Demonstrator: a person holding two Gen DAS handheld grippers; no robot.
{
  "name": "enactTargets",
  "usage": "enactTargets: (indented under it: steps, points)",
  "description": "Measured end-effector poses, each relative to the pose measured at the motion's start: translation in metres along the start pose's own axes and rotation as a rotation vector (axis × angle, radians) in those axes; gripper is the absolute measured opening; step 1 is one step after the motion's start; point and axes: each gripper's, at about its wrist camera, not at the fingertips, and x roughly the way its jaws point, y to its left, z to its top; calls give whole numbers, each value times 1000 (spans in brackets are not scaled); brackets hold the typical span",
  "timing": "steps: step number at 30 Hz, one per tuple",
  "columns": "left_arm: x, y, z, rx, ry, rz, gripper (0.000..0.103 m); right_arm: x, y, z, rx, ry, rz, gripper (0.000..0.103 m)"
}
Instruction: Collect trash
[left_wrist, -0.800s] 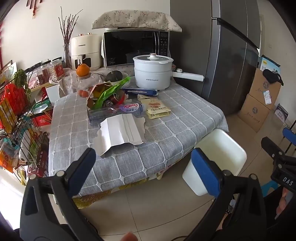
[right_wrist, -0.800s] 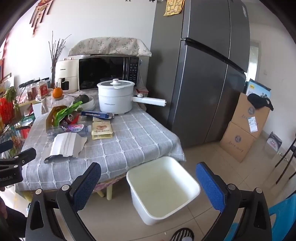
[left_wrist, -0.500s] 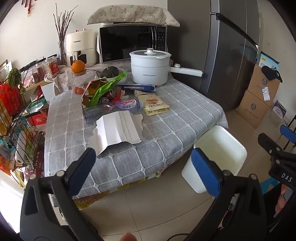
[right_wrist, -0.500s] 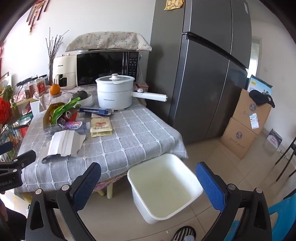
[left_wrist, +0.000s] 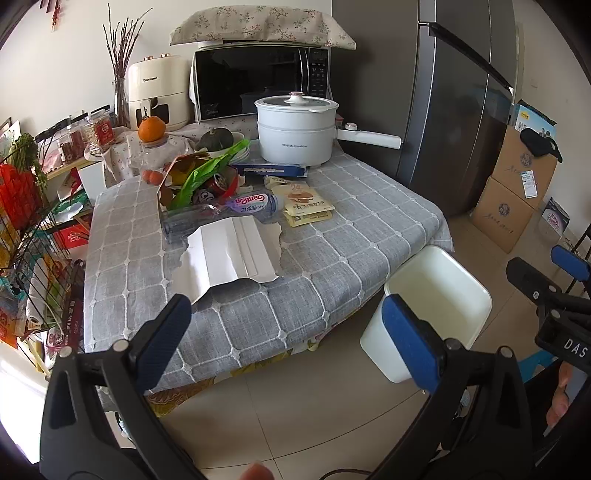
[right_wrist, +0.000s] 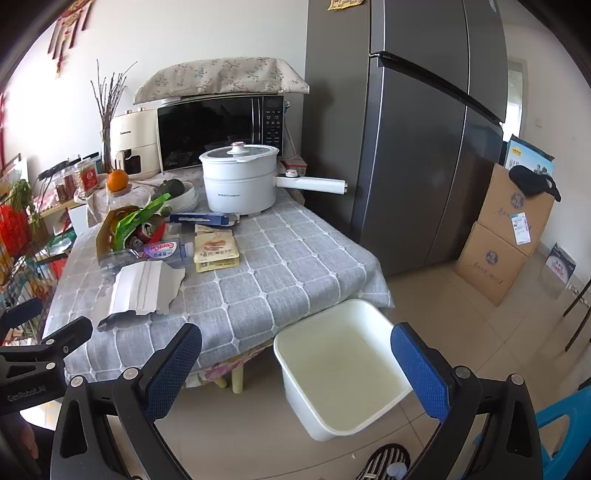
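While both hand-held grippers (left_wrist: 286, 338) gape, torn paper (left_wrist: 231, 256) beyond, apart

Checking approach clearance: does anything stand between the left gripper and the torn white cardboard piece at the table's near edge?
Nothing visible does. The open left gripper faces the torn white cardboard piece across bare grey checked tablecloth; the clear plastic bottle lies behind the cardboard.

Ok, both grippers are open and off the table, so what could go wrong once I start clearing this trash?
1. The torn white paper lies flat near the table edge; it may slide off rather than lift.
2. The plastic bottle lies on its side and could roll.
3. The white bin sits on the floor beside the table, so a release too early likely misses.
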Motion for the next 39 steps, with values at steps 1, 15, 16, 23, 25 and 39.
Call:
enactTargets:
  steps: [1, 15, 16, 23, 25, 39]
  points:
    - [0, 0, 0, 0, 0, 1, 102, 0, -1, 1, 0, 1, 1, 103]
    - [-1, 3, -3, 8, -11, 12, 102, -1, 1, 0, 2, -3, 0, 103]
    - [-1, 3, -3, 9, -10, 11, 102, -1, 1, 0, 2, -3, 0, 103]
    - [-1, 3, -4, 6, -9, 11, 102, 0, -1, -1, 1, -3, -2, 103]
    - [-2, 3, -3, 7, -9, 11, 102, 0, 0, -1, 1, -4, -2, 103]
    - [-2, 3, -3, 7, -10, 11, 102, 0, 0, -2, 0, -3, -1, 103]
